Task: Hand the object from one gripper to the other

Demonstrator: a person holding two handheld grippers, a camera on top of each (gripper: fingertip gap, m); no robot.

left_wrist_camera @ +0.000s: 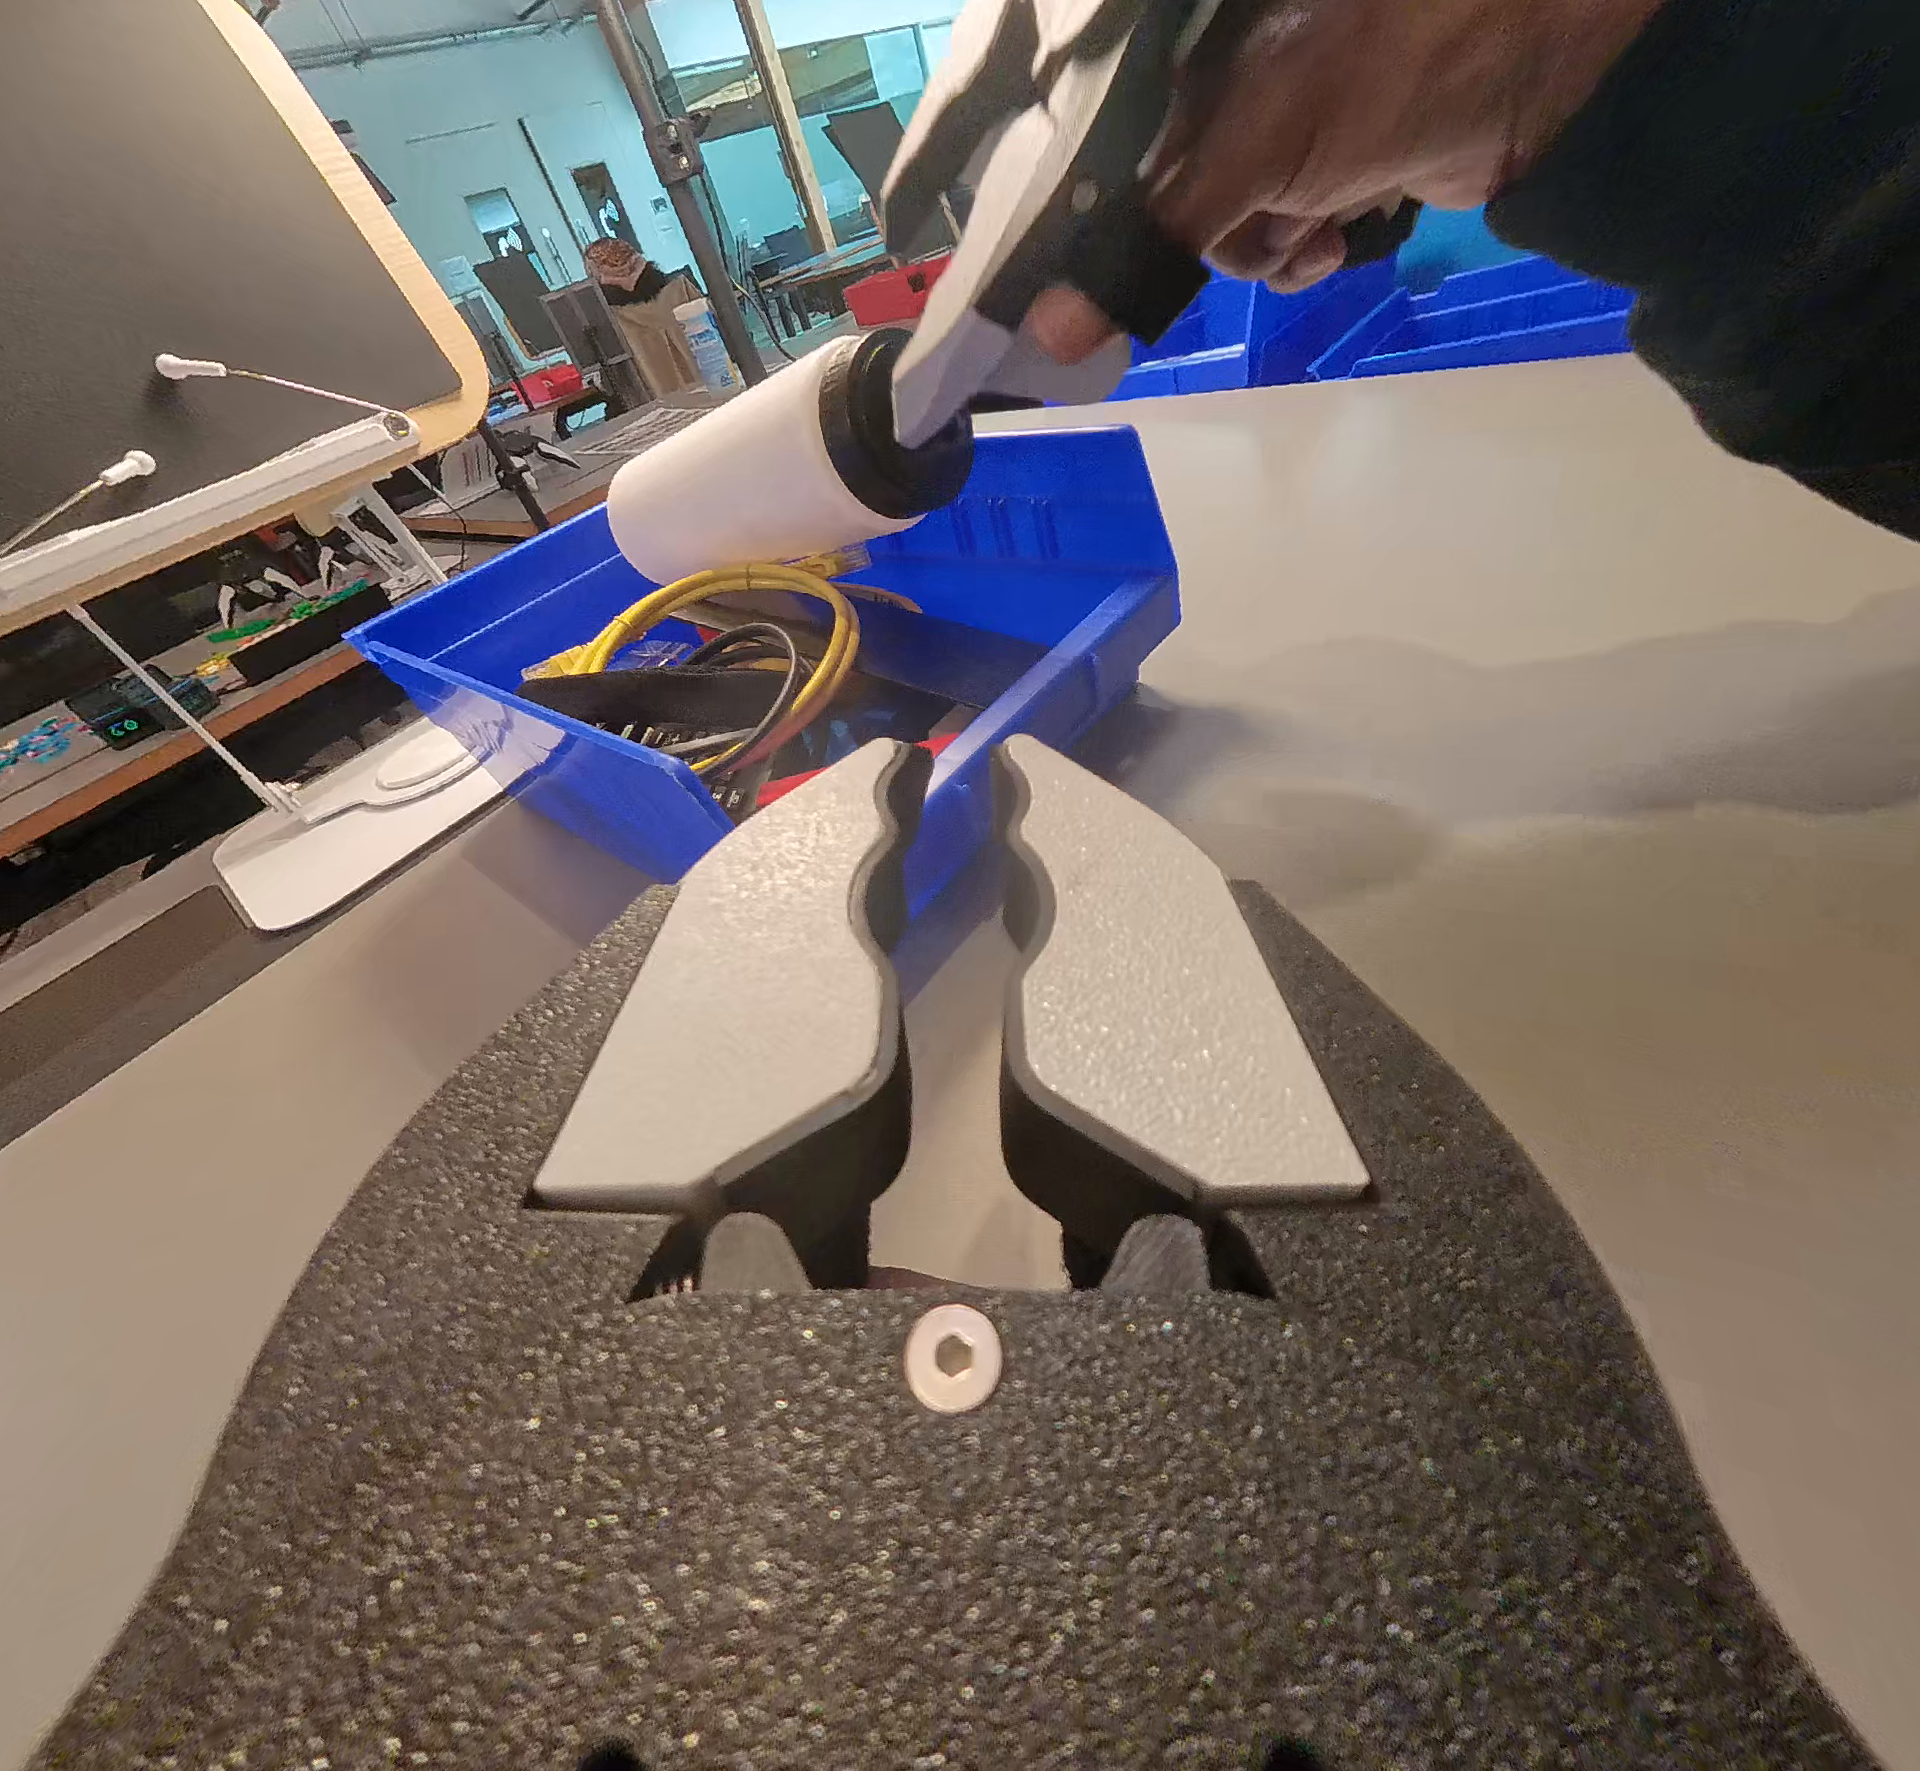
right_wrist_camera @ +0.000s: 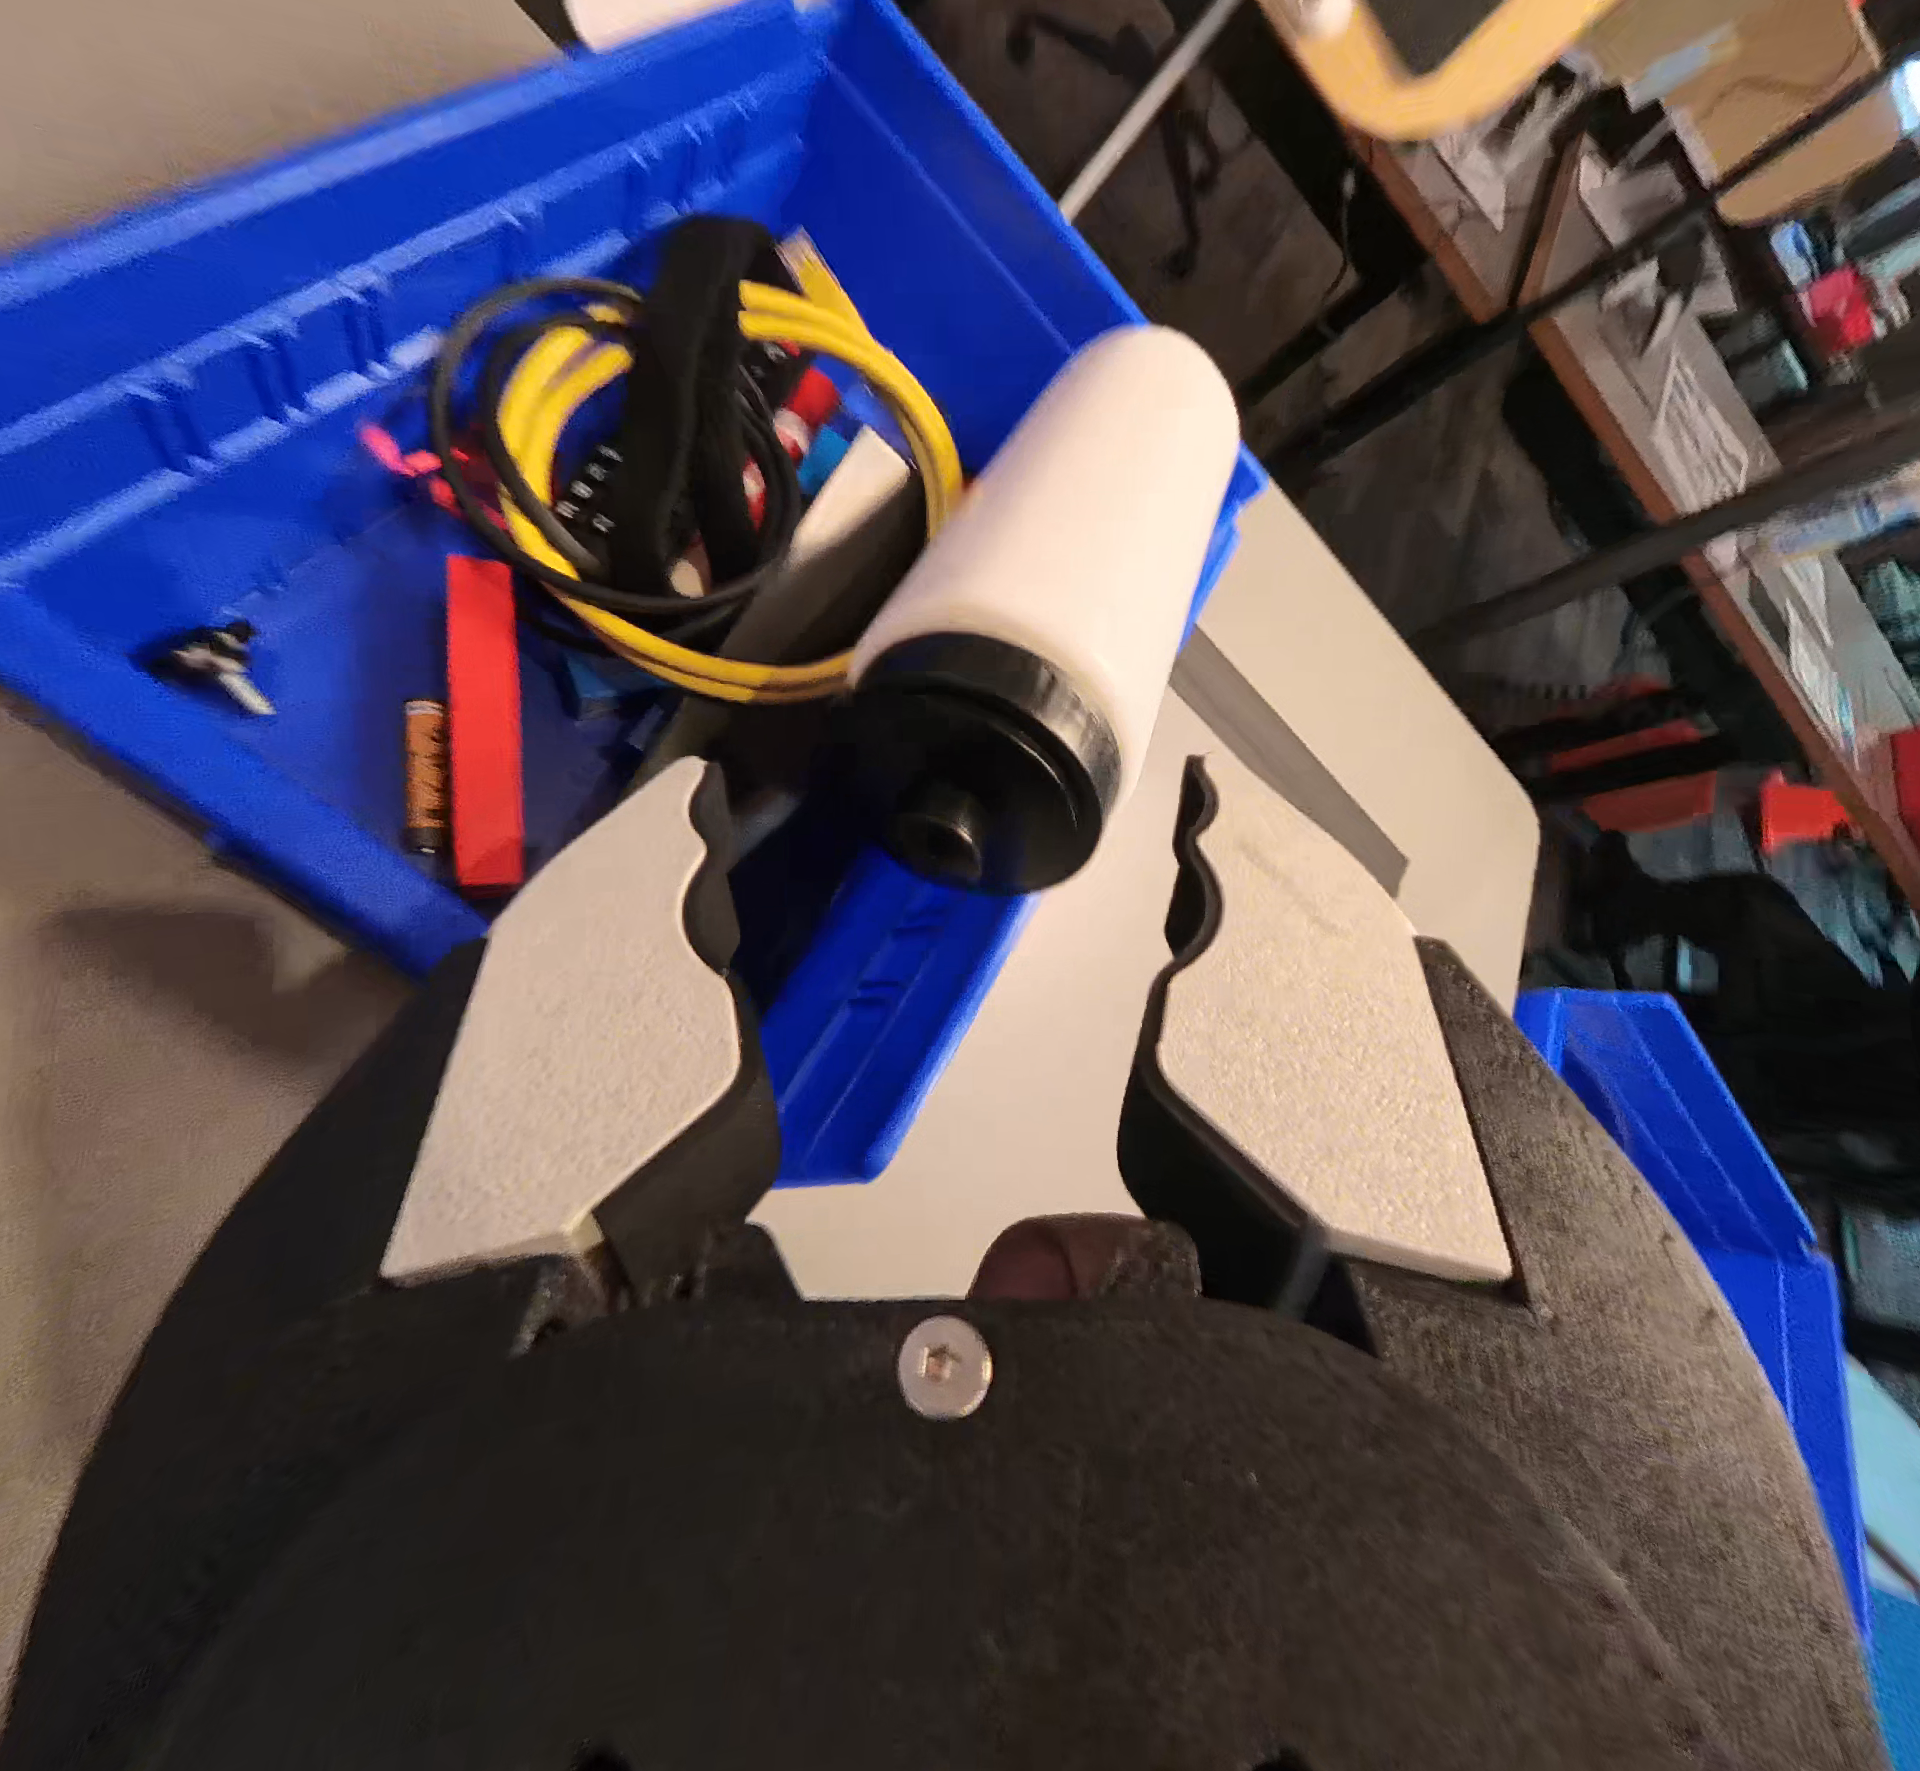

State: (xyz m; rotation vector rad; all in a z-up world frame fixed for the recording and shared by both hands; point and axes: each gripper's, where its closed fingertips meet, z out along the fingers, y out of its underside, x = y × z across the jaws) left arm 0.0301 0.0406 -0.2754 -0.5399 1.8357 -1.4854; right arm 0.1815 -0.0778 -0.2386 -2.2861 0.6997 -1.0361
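- Left gripper (left_wrist_camera: 956, 765): jaws almost closed, a narrow slit between them, nothing held; it points at the bin's near corner.
- Right gripper (right_wrist_camera: 951, 776): jaws wide apart. The roller's black end sits between the fingertips, with a gap showing on either side in the right wrist view. From the left wrist view one finger overlaps that black end; I cannot tell whether they touch.
- Hand (left_wrist_camera: 1403, 59): wraps the right gripper's handle, dark sleeve behind it.
- Roller (left_wrist_camera: 727, 485): white cylinder with a black cap and small black stub at one end. In the air, tilted, over the bin's far side, white end pointing away from the right gripper.
- Bin (left_wrist_camera: 1039, 516): blue, open-topped, at the surface's edge beside a rounded corner.
- Cables (right_wrist_camera: 582, 474): yellow and black loops, coiled inside the bin under the roller.
- Red block (right_wrist_camera: 483, 724): long, flat on the bin floor beside the cables.
- Surface (left_wrist_camera: 1455, 578): grey, matte.
- More bins (left_wrist_camera: 1455, 319): blue, along the surface's far edge.
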